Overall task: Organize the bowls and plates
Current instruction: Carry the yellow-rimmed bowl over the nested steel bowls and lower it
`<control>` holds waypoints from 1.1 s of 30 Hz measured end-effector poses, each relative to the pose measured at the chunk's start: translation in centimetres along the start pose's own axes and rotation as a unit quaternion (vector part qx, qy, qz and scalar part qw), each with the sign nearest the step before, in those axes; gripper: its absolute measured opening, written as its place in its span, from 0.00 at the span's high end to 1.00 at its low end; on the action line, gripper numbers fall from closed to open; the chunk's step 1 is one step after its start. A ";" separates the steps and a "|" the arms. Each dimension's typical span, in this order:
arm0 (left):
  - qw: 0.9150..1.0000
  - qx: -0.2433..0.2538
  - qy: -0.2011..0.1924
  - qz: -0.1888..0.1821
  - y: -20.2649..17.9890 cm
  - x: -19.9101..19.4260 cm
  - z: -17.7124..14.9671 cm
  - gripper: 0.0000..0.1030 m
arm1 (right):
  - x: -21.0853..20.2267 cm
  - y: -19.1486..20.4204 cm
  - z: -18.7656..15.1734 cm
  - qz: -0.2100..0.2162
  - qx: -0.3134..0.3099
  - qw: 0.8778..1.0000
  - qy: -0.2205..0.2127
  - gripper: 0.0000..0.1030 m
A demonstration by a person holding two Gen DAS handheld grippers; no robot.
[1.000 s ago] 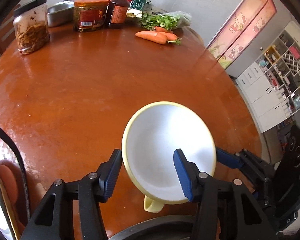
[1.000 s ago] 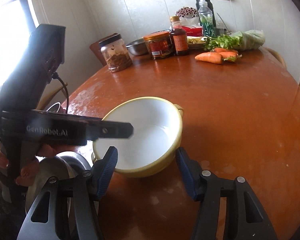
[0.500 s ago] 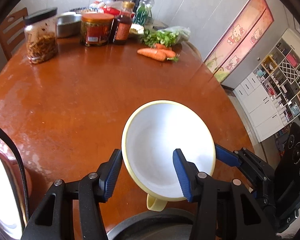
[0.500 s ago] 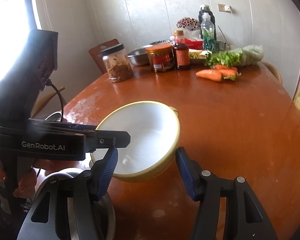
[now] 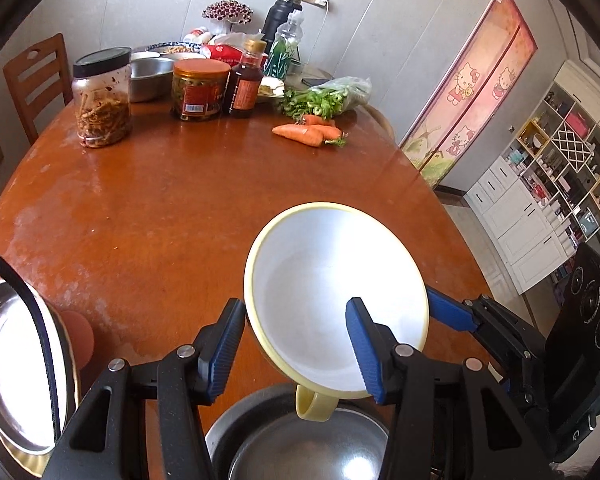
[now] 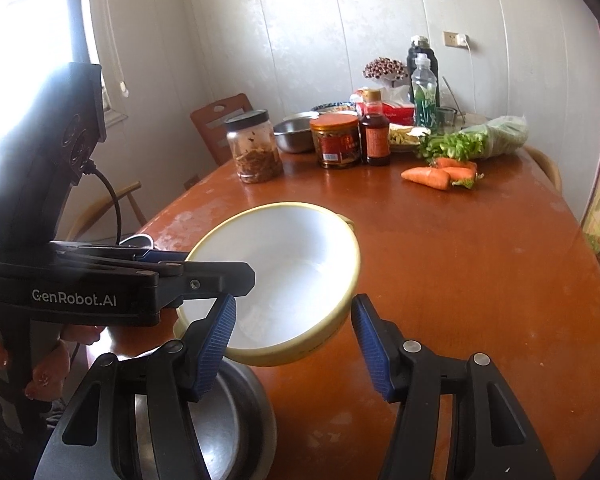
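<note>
Left wrist | both grippers [image 5: 296, 344] [image 6: 294, 338] clamp bowl [image 5: 332, 280] | steel pot [image 5: 300, 448] below

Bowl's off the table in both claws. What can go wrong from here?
1. The bowl is tilted and gripped near its rim by the left claw and right claw; it may slip.
2. Two claws on one rigid bowl: uneven motion could wrench it loose.
3. Its handle hangs over the steel basin and may clip it.

Bowl [image 5: 332, 292] above table [image 5: 180, 200]; jars [image 5: 198, 90], carrots [image 5: 308, 134] behind.
</note>
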State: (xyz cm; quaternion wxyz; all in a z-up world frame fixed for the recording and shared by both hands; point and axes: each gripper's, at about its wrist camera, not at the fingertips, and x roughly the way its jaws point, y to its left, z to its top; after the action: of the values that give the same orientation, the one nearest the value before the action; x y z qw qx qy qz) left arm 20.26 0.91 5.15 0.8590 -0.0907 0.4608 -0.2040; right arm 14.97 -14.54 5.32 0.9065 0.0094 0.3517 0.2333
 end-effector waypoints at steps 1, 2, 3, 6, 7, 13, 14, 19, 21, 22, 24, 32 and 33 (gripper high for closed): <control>1.000 0.000 -0.002 0.000 0.0 -0.3 -0.1 0.50 | -0.1 0.1 -0.1 0.000 -0.001 1.000 -0.001 0.40; 1.000 -0.002 -0.003 0.000 0.0 -0.4 -0.2 0.50 | -0.3 0.3 0.0 0.000 -0.002 1.000 -0.002 0.40; 1.000 -0.003 -0.005 0.001 0.1 -0.7 -0.3 0.50 | -0.5 0.5 -0.1 0.002 -0.004 1.000 -0.003 0.40; 1.000 -0.004 -0.012 0.002 0.0 -1.5 -0.9 0.50 | -1.0 1.1 -0.2 0.005 -0.009 1.000 -0.006 0.40; 1.000 -0.003 -0.014 0.002 0.0 -1.8 -1.0 0.50 | -1.2 1.3 -0.3 0.006 -0.012 1.000 -0.008 0.40; 1.000 -0.005 -0.022 0.005 -0.1 -3.0 -2.1 0.50 | -2.2 2.4 -0.7 0.010 -0.021 1.000 -0.013 0.40; 1.000 -0.005 -0.023 0.006 -0.1 -3.1 -2.3 0.50 | -2.3 2.5 -0.7 0.011 -0.021 1.000 -0.013 0.40; 1.000 -0.009 -0.026 0.012 -0.3 -3.7 -3.3 0.50 | -2.8 3.3 -1.3 0.013 -0.028 0.999 -0.013 0.40; 0.999 -0.013 -0.028 0.012 -0.3 -4.0 -3.8 0.50 | -3.0 3.6 -1.5 0.015 -0.030 0.999 -0.014 0.40; 0.999 -0.013 -0.031 0.012 -0.3 -4.2 -4.0 0.50 | -3.1 3.7 -1.7 0.015 -0.031 0.999 -0.014 0.40; 0.999 -0.014 -0.035 0.014 -0.3 -4.5 -4.3 0.50 | -3.4 3.9 -2.0 0.017 -0.032 0.999 -0.017 0.40; 0.998 -0.015 -0.049 0.021 -0.7 -5.6 -5.6 0.50 | -4.1 4.6 -2.9 0.025 -0.037 0.999 -0.019 0.40; 0.998 -0.015 -0.050 0.022 -0.8 -5.7 -5.7 0.50 | -4.2 4.6 -3.0 0.025 -0.038 0.999 -0.019 0.40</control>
State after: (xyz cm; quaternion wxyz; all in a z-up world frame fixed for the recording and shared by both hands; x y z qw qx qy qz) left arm 12.57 2.85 6.52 0.8835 -0.1034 0.4225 -0.1738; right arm 8.39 -12.67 6.60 0.9067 -0.0116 0.3248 0.2689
